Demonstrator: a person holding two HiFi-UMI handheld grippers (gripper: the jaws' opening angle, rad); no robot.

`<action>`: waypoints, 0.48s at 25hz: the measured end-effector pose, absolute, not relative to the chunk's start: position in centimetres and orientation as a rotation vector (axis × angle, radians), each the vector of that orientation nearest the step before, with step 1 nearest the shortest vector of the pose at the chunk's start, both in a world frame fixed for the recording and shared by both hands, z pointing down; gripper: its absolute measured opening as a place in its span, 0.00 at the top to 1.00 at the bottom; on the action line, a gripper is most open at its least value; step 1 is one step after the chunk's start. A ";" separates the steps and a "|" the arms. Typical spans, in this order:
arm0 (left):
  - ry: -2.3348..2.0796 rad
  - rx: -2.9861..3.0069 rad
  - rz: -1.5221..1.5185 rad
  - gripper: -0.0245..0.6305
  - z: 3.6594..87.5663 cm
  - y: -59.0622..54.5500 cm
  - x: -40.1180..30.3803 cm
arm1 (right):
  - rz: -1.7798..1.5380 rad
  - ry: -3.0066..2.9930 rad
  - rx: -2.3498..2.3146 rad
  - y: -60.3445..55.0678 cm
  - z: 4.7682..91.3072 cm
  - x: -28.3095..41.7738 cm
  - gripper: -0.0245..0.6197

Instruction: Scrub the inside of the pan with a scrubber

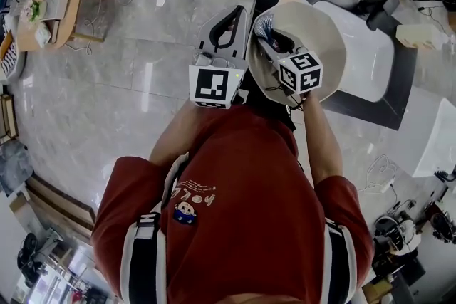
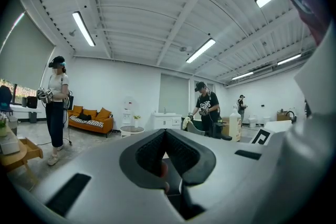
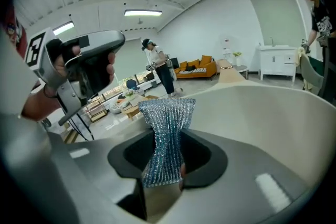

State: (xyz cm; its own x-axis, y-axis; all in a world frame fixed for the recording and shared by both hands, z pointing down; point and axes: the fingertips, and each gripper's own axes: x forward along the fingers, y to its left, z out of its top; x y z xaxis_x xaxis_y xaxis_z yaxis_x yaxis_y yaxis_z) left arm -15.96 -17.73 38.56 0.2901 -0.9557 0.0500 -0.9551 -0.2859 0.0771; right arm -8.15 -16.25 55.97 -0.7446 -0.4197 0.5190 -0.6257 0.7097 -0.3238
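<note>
Cream pan (image 1: 324,32), tan handle pointing away, glittery blue scrubber (image 3: 167,128) inside it

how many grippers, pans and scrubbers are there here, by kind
grey two-jaw grippers: 2 (left gripper, right gripper)
cream round pan with tan handle: 1
silver-blue mesh scrubber: 1
total: 4

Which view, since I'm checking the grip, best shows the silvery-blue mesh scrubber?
The right gripper view: the silvery-blue mesh scrubber sits centre frame, pinched between the jaws. The head view shows only a small patch inside the cream pan; the left gripper view shows none.
</note>
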 end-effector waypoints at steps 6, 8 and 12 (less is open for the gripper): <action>-1.807 2.447 0.004 0.96 39.2 -16.8 -16.1 | 0.742 -2.498 0.585 -13.6 56.0 -8.4 0.71; -1.801 2.448 0.007 0.96 39.4 -16.6 -16.1 | 0.753 -2.490 0.543 -12.9 56.2 -8.5 0.71; -1.778 2.458 0.016 0.96 39.9 -16.0 -15.8 | 0.749 -2.455 0.433 -10.8 56.3 -8.4 0.71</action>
State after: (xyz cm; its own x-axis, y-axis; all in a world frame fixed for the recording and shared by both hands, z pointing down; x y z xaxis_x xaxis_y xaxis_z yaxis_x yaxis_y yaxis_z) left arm -15.82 -15.99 39.91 0.3146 -0.9465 0.0718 -0.9477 -0.3089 0.0809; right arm -8.41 -10.84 56.30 -0.8070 -0.1441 0.5727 -0.4393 0.7946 -0.4191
